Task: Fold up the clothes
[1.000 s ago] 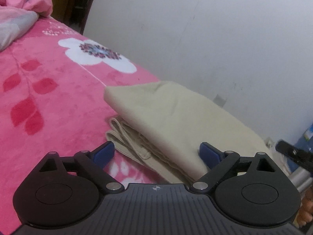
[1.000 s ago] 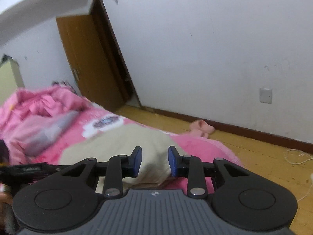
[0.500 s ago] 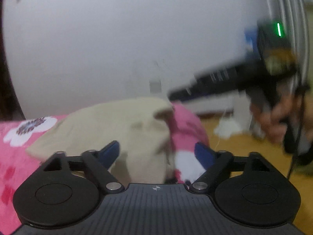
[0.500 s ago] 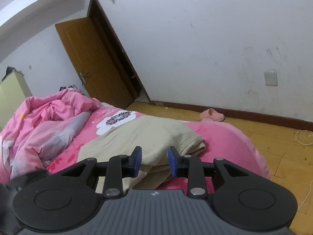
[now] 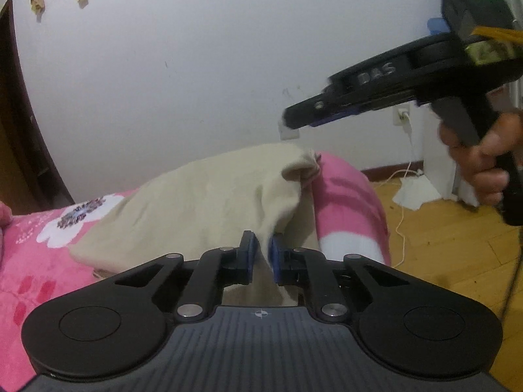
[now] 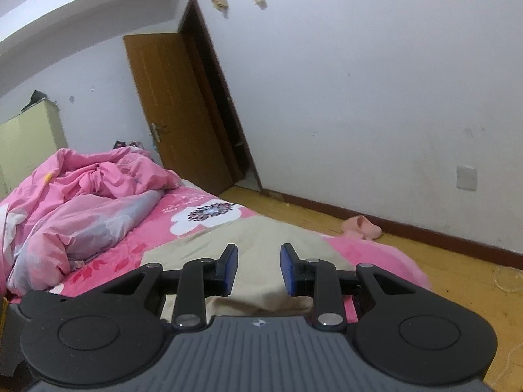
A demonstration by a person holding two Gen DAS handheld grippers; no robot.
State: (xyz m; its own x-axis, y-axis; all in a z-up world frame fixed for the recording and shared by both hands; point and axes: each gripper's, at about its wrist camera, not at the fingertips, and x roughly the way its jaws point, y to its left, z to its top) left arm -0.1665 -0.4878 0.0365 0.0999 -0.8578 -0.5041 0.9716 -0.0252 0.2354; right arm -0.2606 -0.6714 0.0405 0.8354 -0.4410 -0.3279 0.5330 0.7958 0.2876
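Beige garment (image 5: 202, 202): folded, lying on the pink bedspread at the corner of the bed; in the left wrist view its mass sits from 9 to 12 o'clock of the fingers, with one fold lifted into a ridge running up toward 1 o'clock. In the right wrist view (image 6: 261, 245) it lies flat just beyond the fingers.
Left gripper (image 5: 260, 254): fingers drawn narrow, blue pads pinching the near edge of the beige garment, cloth rising from between them.
Right gripper (image 6: 258, 269): pads standing moderately apart with nothing between them, hovering over the garment; in the left wrist view (image 5: 291, 119) it is seen side-on at 2 o'clock, above the cloth and apart from it.
Hand (image 5: 483, 163): wrapped round the right gripper's handle, at 3 o'clock.
Pink bedspread (image 6: 183, 228): floral print, white flower at 11 o'clock of the right fingers.
Pink quilt (image 6: 81, 196): bunched, at 10 o'clock.
Wooden door (image 6: 176, 111): open, at 11 o'clock.
Pink slipper (image 6: 361, 227): on the wooden floor (image 6: 457, 277) by the wall, at 2 o'clock.
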